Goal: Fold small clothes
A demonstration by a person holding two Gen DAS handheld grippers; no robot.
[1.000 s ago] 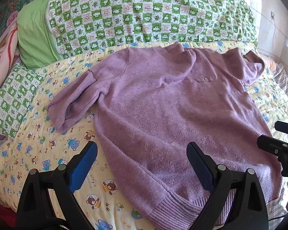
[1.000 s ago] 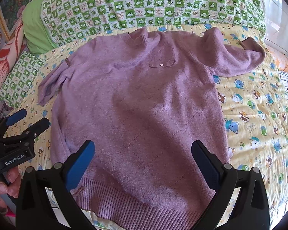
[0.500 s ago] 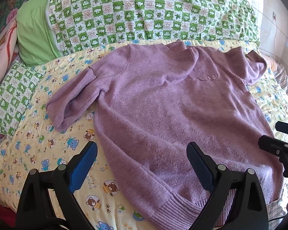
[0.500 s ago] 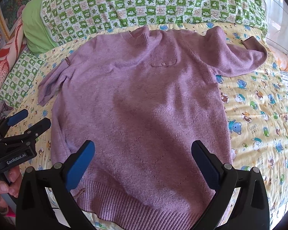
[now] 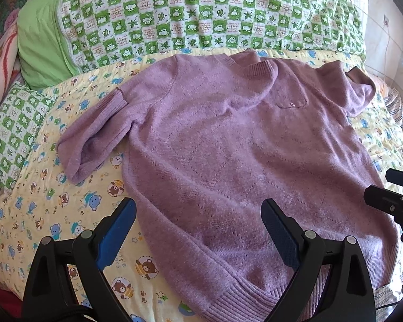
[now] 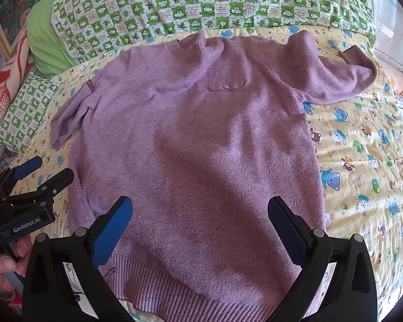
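The purple sweater point(image 6: 196, 145) lies face up and spread flat on the bear-print sheet point(image 6: 362, 161), collar point(image 6: 189, 49) toward the green checked quilt point(image 6: 201, 2) at the head of the bed. The body looks smoothed out, with the hem point(image 6: 196, 287) nearest the person. Neither sleeve lies straight: the left sleeve point(image 5: 94, 134) is doubled back on itself beside the body, and the right sleeve point(image 6: 333, 75) bends away toward the bed's edge with its cuff turned up.

No fold has been made in the body yet, so I'd say the job is barely begun; the sleeves need bringing in, then the sides and the length folded over.

The left gripper point(image 5: 198, 225) hangs over the sweater's lower left edge, tongs wide, holding nothing. The right gripper point(image 6: 200, 216) hovers above the hem, tongs just as wide and equally empty. A small checked pillow point(image 5: 10, 136) sits off to the left, well clear of the sweater.
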